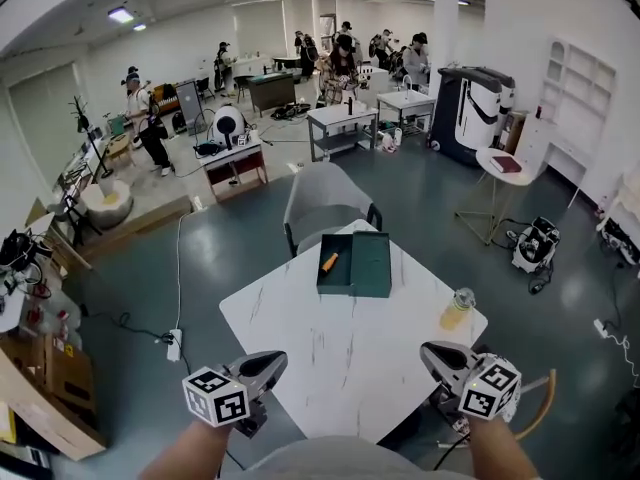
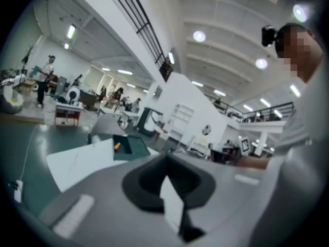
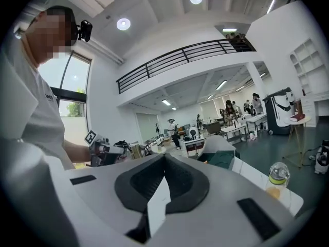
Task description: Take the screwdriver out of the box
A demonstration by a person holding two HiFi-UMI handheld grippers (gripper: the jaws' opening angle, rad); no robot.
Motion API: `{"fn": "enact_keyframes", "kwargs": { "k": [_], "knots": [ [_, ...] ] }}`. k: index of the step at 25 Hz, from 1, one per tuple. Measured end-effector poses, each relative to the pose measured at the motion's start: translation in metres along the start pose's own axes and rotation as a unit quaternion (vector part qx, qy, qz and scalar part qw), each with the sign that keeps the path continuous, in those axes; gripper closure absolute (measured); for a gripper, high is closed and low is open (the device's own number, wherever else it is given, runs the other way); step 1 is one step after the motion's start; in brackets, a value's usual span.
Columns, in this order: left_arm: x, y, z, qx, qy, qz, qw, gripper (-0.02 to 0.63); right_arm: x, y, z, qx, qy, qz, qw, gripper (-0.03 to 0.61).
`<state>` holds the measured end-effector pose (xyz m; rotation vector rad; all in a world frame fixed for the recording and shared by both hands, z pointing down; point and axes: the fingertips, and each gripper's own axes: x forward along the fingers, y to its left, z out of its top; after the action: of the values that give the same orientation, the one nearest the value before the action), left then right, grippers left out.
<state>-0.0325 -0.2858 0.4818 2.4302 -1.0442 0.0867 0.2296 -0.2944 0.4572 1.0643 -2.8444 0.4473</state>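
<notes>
Right now my left tongs [image 1: 270, 363] and right tongs [image 1: 435, 354] are both pressed together with nothing in them, at the six o'clock edge of the table [image 1: 340, 358]. At twelve o'clock lies the open green box [image 1: 372, 265], the orange-handled screwdriver [image 1: 329, 262] inside on its nine o'clock side. A bottle [image 1: 457, 310] stands at three o'clock.

screwdriver [image 1: 329, 262]: only an orange handle shows inside the box [image 1: 362, 268]; shaft too small to tell.
chair [image 1: 322, 200]: just behind the box, seat hidden by the table [image 1: 340, 358].
table: corner farthest from the box hidden by the person's shirt [image 1: 340, 464].
</notes>
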Motion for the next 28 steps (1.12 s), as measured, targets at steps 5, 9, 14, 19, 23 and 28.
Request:
{"fn": "enact_keyframes", "kwargs": {
  "k": [5, 9, 14, 19, 23, 28],
  "knots": [
    [0.066, 0.016, 0.007, 0.007, 0.059, 0.058, 0.9966, 0.611, 0.015, -0.043, -0.009, 0.000, 0.010, 0.038, 0.999, 0.571],
    [0.107, 0.043, 0.018, 0.014, 0.101, 0.095, 0.9902, 0.609, 0.032, -0.065, -0.011, 0.004, 0.011, 0.054, 0.998, 0.571],
    [0.165, 0.101, 0.029, 0.028, 0.156, 0.121, 0.9799, 0.609, 0.062, -0.080, -0.022, 0.002, 0.021, 0.054, 0.998, 0.571],
    [0.239, 0.155, 0.046, 0.041, 0.203, 0.118, 0.9711, 0.609, 0.096, -0.089, -0.039, 0.017, 0.032, 0.044, 0.998, 0.571],
    [0.295, 0.191, 0.031, 0.050, 0.280, 0.105, 0.9529, 0.520, 0.117, -0.092, -0.054, 0.034, 0.040, 0.036, 0.998, 0.571],
    [0.355, 0.242, 0.009, 0.034, 0.366, 0.119, 0.9222, 0.433, 0.134, -0.103, -0.073, 0.051, 0.046, 0.031, 0.997, 0.571]
  ]
}}
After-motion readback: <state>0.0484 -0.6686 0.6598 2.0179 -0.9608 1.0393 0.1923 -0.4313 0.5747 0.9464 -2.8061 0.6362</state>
